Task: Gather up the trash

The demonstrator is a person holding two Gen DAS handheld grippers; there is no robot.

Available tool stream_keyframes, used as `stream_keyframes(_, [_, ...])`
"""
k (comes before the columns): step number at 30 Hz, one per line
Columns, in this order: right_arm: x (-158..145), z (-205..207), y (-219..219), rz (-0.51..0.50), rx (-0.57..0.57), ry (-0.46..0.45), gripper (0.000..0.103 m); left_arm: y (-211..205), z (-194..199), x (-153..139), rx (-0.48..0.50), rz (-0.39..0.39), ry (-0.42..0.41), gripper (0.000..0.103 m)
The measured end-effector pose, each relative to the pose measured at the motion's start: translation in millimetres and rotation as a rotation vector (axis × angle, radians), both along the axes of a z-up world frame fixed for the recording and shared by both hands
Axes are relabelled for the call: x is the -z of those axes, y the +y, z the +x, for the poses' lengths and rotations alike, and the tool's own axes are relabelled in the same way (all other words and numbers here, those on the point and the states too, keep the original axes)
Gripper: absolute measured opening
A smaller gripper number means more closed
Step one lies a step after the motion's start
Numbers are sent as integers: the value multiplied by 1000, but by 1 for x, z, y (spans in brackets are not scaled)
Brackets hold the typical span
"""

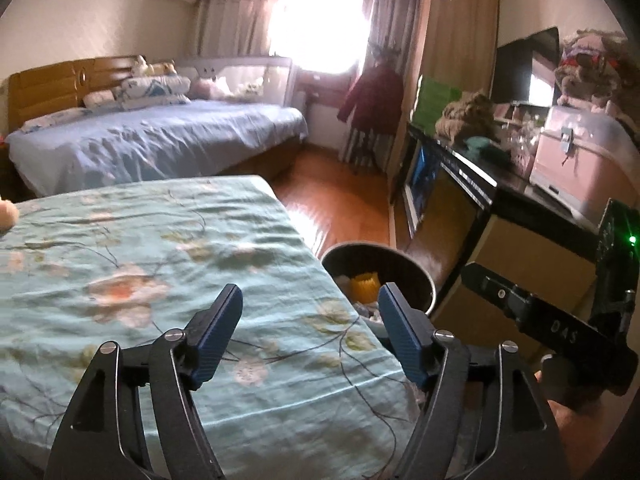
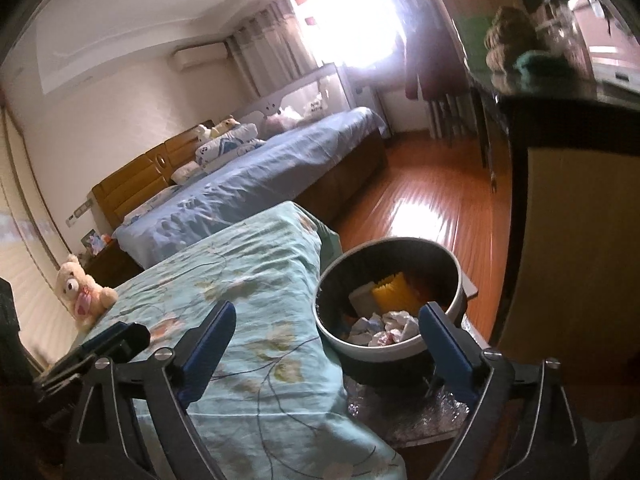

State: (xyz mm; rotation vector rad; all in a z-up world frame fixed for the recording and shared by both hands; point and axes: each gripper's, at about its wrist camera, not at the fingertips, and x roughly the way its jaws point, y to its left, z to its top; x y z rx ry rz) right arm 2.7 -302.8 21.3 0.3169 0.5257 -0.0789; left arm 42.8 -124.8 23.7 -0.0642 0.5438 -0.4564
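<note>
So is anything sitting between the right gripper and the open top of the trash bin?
Nothing visible does. The right gripper is open and empty just above the trash bin, whose mouth is uncovered, with crumpled paper and a yellow item already inside. The floral bedspread lies beside it.

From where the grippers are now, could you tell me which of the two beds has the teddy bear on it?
The near bed with the green flowered sheet; the teddy bear sits at its far edge. The other bed has a plain blue sheet.
</note>
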Motion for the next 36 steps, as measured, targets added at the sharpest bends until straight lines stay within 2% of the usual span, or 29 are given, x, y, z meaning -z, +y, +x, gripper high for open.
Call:
stream_keyframes(4, [-16, -10, 15, -90, 3, -53, 102, 5, -10, -9, -32, 11, -58, 84])
stream_keyframes(6, [-22, -15, 22, -148, 15, -83, 103, 8, -17, -12, -62, 22, -102, 95])
stream_keyframes(9, [-26, -19, 29, -213, 39, -114, 103, 14, -27, -17, -119, 31, -173, 102])
stream_keyframes(12, [-23, -19, 30, -229, 51, -129, 103, 20, -32, -19, -159, 37, -214, 103])
stream_keyframes(24, [-17, -21, 29, -233, 66, -143, 103, 20, -36, -15, -192, 84, -228, 103])
stream_keyframes(36, [-17, -22, 30, -237, 54, -150, 103, 17, -34, -12, -201, 121, -204, 103])
